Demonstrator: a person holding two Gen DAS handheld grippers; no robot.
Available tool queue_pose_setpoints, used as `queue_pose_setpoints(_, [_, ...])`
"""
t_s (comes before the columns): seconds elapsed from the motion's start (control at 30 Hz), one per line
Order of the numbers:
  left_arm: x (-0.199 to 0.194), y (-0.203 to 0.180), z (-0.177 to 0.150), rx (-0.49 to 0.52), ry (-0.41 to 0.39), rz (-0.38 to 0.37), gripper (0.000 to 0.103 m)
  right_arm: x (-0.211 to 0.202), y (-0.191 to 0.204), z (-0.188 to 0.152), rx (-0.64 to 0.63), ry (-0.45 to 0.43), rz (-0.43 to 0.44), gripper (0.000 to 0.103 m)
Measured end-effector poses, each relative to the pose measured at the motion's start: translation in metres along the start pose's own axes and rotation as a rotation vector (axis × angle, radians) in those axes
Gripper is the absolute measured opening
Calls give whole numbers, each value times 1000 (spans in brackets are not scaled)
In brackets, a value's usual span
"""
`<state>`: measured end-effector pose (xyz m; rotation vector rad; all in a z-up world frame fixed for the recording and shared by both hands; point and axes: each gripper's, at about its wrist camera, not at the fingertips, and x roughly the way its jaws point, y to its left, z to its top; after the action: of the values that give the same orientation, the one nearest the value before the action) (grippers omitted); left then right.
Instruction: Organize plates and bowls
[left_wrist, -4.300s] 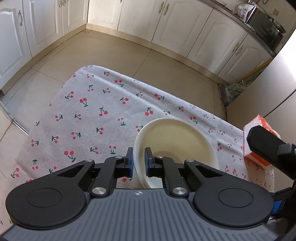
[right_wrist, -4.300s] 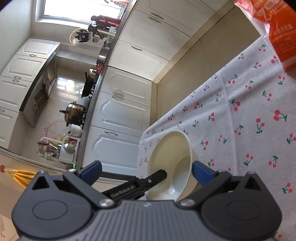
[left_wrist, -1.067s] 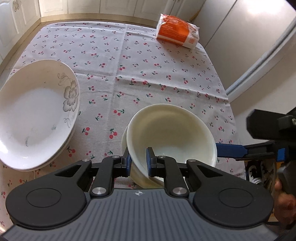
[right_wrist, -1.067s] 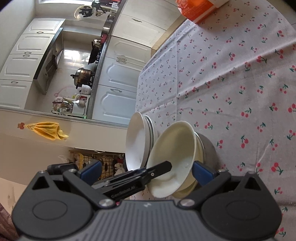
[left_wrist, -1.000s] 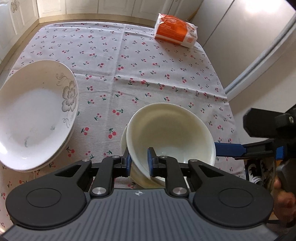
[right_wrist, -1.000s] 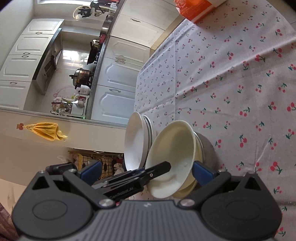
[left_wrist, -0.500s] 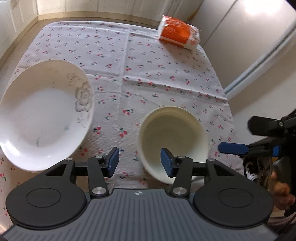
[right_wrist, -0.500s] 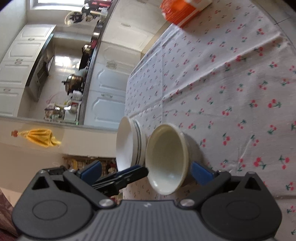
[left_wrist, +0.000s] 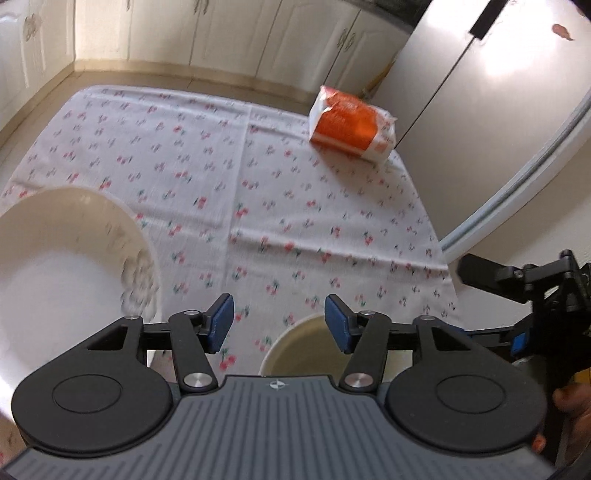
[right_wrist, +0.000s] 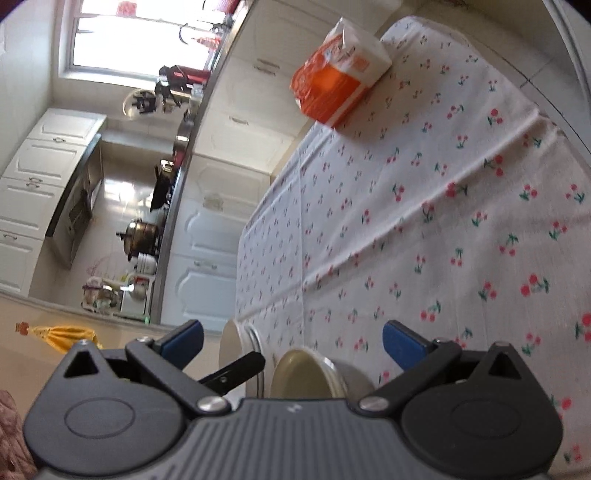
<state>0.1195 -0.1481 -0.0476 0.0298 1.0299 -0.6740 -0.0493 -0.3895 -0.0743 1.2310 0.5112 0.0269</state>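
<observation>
On the cherry-print tablecloth (left_wrist: 295, 206), a stack of cream bowls (left_wrist: 303, 347) sits low in the left wrist view, partly behind my left gripper's right finger. My left gripper (left_wrist: 279, 325) is open and its jaws are still opening; the pads touch nothing. A stack of white plates with a flower print (left_wrist: 55, 277) lies to the left of the bowls. In the right wrist view the bowl stack (right_wrist: 306, 373) and the plates (right_wrist: 236, 347) lie just in front of my right gripper (right_wrist: 293, 343), which stands wide open and empty.
An orange and white packet (left_wrist: 351, 125) lies at the far right corner of the table; the packet (right_wrist: 336, 81) also shows in the right wrist view. A refrigerator (left_wrist: 480, 92) stands close by that corner. White kitchen cabinets (right_wrist: 214, 221) line the far walls.
My left gripper has let go of the cream bowl's rim and spread its jaws. The bowl now rests in the stack. Both grippers have drawn back, so the bowls sit lower in both views.
</observation>
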Motion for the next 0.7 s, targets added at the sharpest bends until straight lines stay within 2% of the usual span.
queue_pose_setpoints(0.47, [1, -9, -19, 43, -91, -36, 83, 15, -16, -15, -28, -143, 82, 103])
queue_pose_setpoints(0.7, [-15, -5, -38, 57, -194, -51, 93, 6, -8, -31, -103, -219, 75, 103])
